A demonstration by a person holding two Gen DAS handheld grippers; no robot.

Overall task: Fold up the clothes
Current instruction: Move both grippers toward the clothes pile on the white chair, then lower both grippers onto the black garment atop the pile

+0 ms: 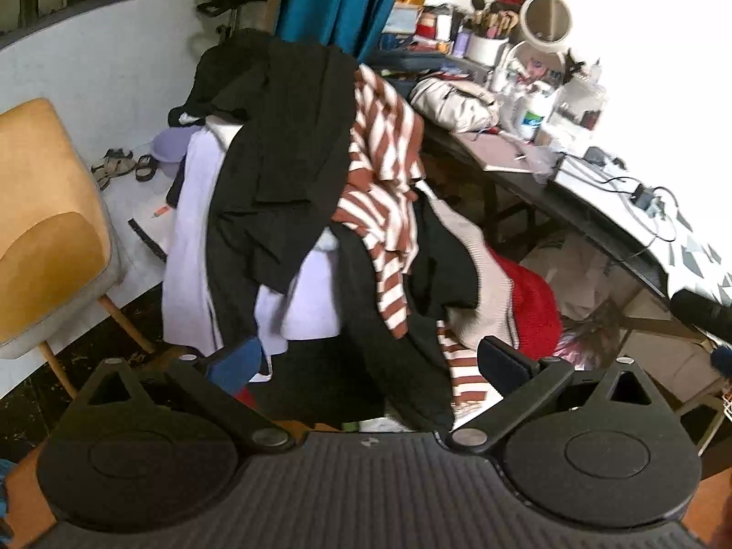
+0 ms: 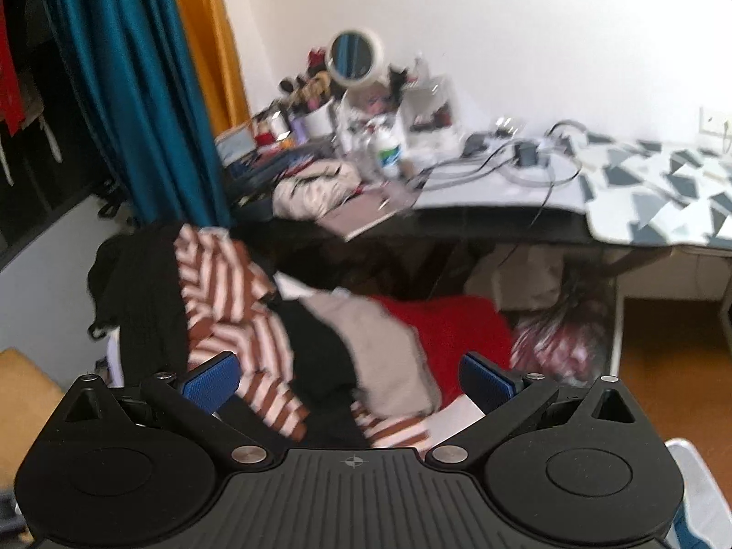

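A heap of clothes is draped over a chair in front of me. On top hangs a black garment (image 1: pixel 283 146), beside it a brown-and-white striped top (image 1: pixel 389 174), with a lilac piece (image 1: pixel 192 247), a beige one (image 1: pixel 476 265) and a red one (image 1: pixel 535 306) lower down. My left gripper (image 1: pixel 368 361) is open just in front of the heap's lower black folds, holding nothing. In the right wrist view the same striped top (image 2: pixel 228 293), black garment (image 2: pixel 142 293) and red piece (image 2: pixel 448 325) fill the middle. My right gripper (image 2: pixel 350 377) is open over them, empty.
A dark desk (image 1: pixel 590 210) crowded with cosmetics, a round mirror (image 1: pixel 546 18), a cream bag (image 1: pixel 453 103) and cables stands right of the heap. A yellow chair (image 1: pixel 45 210) is at the left. Teal curtains (image 2: pixel 128 91) hang behind. Sandals (image 1: pixel 123 167) lie on the floor.
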